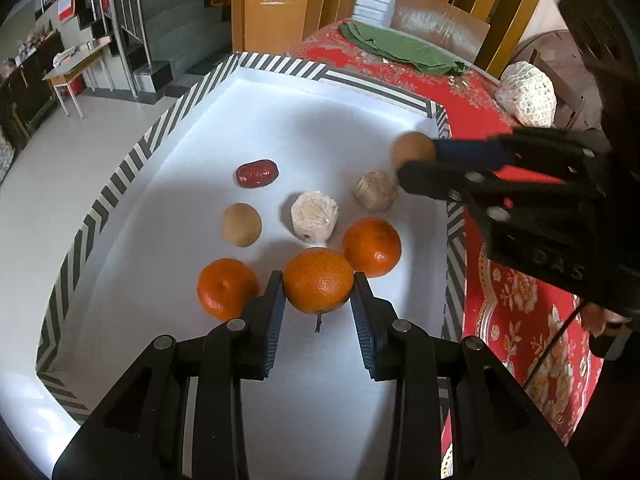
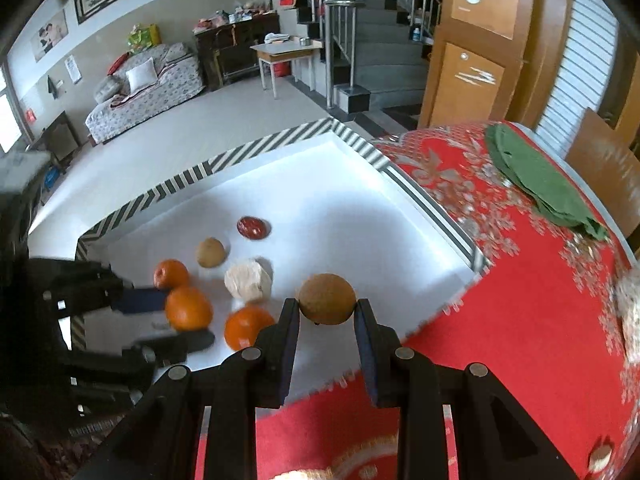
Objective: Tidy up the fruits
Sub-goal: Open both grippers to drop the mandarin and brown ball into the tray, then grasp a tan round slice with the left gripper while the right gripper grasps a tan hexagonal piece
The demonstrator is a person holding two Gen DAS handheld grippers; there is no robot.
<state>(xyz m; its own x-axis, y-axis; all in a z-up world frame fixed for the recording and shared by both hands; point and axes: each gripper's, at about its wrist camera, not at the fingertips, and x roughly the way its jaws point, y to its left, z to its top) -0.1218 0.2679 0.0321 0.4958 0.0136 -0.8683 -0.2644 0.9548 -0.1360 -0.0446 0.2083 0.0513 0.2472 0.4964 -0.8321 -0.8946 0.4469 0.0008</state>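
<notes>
Left tongs (image 1: 318,286) pinch an orange (image 1: 318,282) by its sides, pads on both flanks, stem end facing the camera, over the near part of the white tray (image 1: 280,92) w/ the striped rim. Right tongs (image 2: 327,306) pinch a small round brown fruit (image 2: 327,299), pressed tight on it, over the tray's right edge, near where it meets the red cloth (image 2: 520,300) on the desk. In the left view the same brown fruit (image 1: 412,150) shows at the tip of the right tongs (image 1: 416,162), blurred. Lying in the tray: two more oranges, one (image 1: 226,288) just left of the held one, the other (image 1: 372,246) just right of and behind it; a 2nd brown fruit (image 1: 242,225) towards the left; a pale lumpy chunk (image 1: 315,216) about mid-tray, a tan ridged piece (image 1: 376,191) to its right, near the right rim; a dark red date-like fruit (image 1: 256,173) further back, apart from the rest. On the cloth beyond the tray's far right corner: a folded green cloth (image 1: 400,46), and a white foam net (image 1: 526,94) near the desk's right edge. Whether the held orange touches the tray floor, can't tell.
</notes>
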